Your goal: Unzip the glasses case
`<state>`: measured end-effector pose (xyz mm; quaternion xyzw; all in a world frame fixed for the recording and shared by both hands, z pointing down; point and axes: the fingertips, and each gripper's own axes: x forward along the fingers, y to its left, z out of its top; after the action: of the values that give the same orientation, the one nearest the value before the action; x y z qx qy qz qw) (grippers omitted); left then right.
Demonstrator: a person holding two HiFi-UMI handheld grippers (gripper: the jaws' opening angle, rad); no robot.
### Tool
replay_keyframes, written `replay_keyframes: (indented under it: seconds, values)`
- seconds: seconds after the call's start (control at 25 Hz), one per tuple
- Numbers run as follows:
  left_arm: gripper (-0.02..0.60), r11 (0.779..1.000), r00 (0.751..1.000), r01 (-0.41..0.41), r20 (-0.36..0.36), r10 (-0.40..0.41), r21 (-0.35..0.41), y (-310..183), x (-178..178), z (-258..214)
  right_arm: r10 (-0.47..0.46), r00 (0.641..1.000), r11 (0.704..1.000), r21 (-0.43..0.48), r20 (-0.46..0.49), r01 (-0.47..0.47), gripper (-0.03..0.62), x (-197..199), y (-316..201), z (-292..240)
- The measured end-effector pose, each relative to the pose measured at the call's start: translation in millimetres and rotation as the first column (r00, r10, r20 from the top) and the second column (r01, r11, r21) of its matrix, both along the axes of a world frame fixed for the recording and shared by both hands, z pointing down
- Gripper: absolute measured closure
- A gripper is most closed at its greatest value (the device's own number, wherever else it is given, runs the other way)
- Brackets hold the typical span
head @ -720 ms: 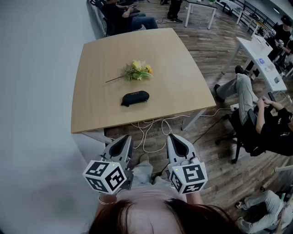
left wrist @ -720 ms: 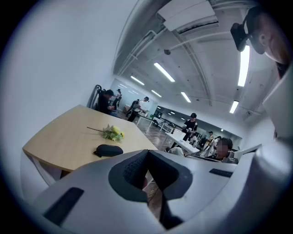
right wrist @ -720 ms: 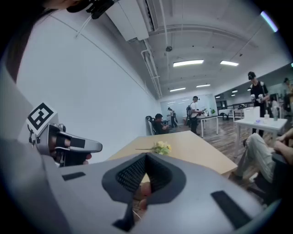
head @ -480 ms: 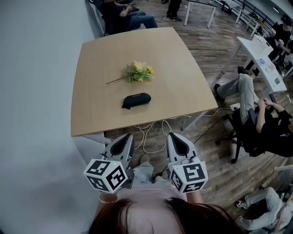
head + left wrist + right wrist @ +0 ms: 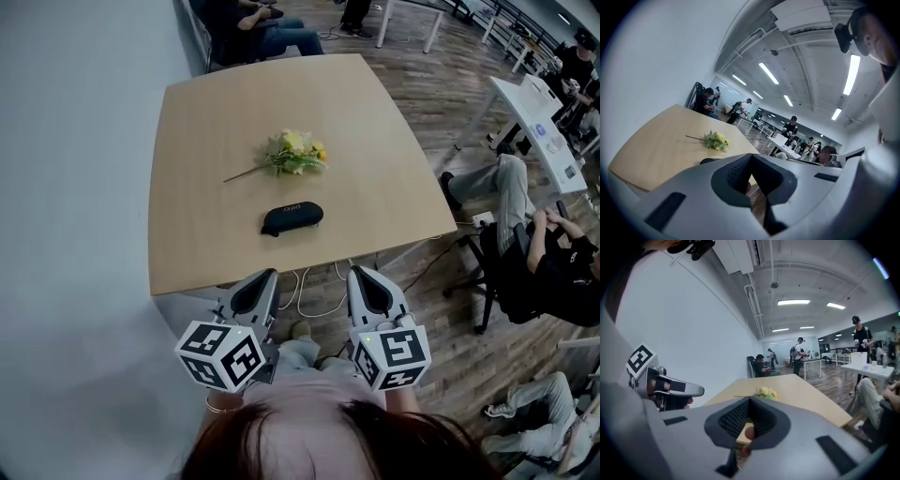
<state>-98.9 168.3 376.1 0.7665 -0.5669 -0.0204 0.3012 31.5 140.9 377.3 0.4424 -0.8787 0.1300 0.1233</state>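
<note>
1. Case (image 5: 292, 218): lies flat on the table (image 5: 206, 122) near its front edge, with flowers (image 5: 298, 153) just behind it. It looks zipped shut; the zipper pull is too small to make out.
2. Left gripper (image 5: 263, 277): jaws clenched together with nothing between them. It's held low by the person's body, short of the table edge and well apart from the case.
3. Right gripper (image 5: 360, 275): same, jaws closed on nothing. It sits beside the left one, also off the table.
4. Progress: nothing done, by my read. No contact with the case, and the zip looks untouched.
5. Left to do: reach in, pin the case body with one gripper, catch the pull with the other and run it round the seam. Can't tell which side the pull is on from here.
</note>
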Motion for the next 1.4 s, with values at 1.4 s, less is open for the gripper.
replay_keyframes:
  seconds: [1.4]
  values:
    - [0.581,0.987,0.996,-0.04,-0.087,0.026,-0.154,-66.2,-53.5,64.9,0.046,0.991,0.998,-0.037,-0.123,-0.051,0.579,-36.3,-61.4,22.7]
